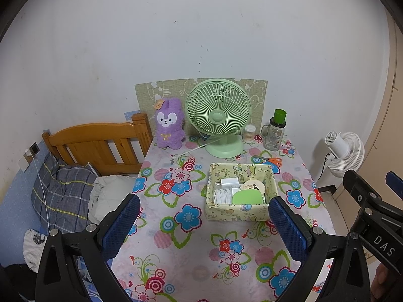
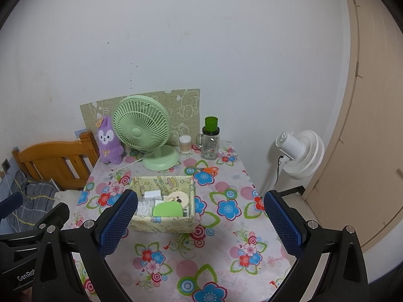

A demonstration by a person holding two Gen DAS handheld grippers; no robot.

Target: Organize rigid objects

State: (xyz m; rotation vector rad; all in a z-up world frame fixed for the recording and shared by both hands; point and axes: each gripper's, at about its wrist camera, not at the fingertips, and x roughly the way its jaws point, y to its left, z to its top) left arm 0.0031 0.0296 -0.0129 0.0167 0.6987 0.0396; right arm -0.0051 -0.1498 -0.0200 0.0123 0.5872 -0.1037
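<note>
Your left gripper [image 1: 204,224] and right gripper [image 2: 201,222] both hang with fingers spread wide, empty, above the flowered tablecloth [image 2: 221,246]; left to right on it sit the purple plush [image 1: 168,125], green fan [image 1: 217,115], yellow box [image 1: 240,191] holding a charger [image 1: 229,182] and green lid [image 1: 248,197], then orange scissors [image 1: 272,161]

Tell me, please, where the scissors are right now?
The scissors lie flat on the table, toward its far right, between the box and the glass jar, right of the green fan's base.
</note>
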